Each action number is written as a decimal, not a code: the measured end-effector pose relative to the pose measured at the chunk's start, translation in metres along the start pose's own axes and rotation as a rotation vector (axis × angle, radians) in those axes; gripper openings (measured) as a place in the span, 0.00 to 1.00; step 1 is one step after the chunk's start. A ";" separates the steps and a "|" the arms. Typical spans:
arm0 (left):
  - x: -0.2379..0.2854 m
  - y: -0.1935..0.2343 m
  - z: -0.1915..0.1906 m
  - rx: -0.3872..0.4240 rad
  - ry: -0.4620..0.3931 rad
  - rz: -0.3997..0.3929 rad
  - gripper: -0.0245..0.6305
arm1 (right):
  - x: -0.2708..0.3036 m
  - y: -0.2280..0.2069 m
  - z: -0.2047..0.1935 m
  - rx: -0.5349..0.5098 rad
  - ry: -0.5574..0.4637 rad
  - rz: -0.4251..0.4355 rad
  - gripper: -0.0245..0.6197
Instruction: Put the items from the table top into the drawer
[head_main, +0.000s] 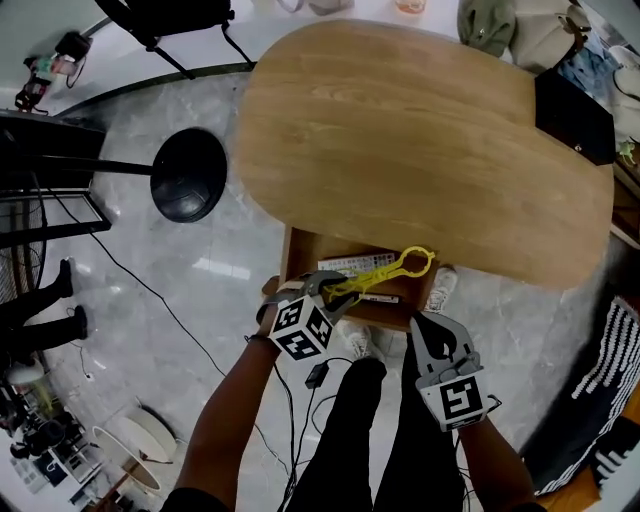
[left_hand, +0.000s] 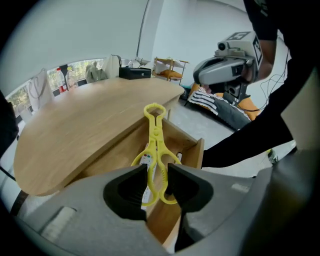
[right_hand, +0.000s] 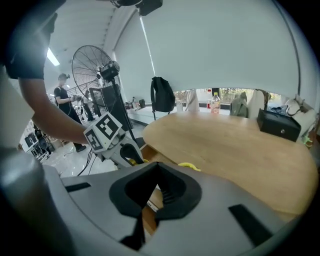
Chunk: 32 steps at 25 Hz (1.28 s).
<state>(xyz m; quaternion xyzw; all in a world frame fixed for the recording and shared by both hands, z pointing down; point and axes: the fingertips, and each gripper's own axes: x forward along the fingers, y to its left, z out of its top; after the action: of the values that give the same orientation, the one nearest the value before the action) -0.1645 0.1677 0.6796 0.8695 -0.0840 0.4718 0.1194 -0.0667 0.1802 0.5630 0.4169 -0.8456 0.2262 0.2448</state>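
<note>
I have the yellow plastic tongs (head_main: 385, 275) pinched in my left gripper (head_main: 338, 292), just below the middle of the head view. They hang over the open drawer (head_main: 296, 250) at the table (head_main: 420, 130) edge. They look light, stiff and a little slick. I judge the hold at the handle loops sound, though the long ringed end could swing. My right gripper (head_main: 428, 330), at lower right, is clenched on nothing.

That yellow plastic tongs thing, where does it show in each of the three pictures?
Head view: yellow tongs low centre, over the open drawer, in the left gripper.
Left gripper view: tongs centre, between the jaws.
Right gripper view: only a yellow tip, centre.
Shared landmark: the wooden table top.
</note>
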 end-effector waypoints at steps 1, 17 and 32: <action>0.006 0.000 -0.007 0.013 0.013 -0.021 0.25 | 0.001 0.002 -0.006 0.006 0.002 -0.005 0.04; 0.063 0.000 -0.070 0.226 0.237 -0.111 0.26 | -0.007 -0.005 -0.039 0.077 -0.007 -0.107 0.04; -0.053 0.015 0.032 -0.140 -0.185 0.153 0.42 | -0.039 -0.013 0.021 0.056 -0.063 -0.120 0.04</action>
<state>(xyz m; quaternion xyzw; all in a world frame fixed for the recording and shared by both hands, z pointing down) -0.1709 0.1459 0.6201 0.8898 -0.1934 0.3905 0.1355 -0.0402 0.1836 0.5254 0.4803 -0.8198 0.2217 0.2195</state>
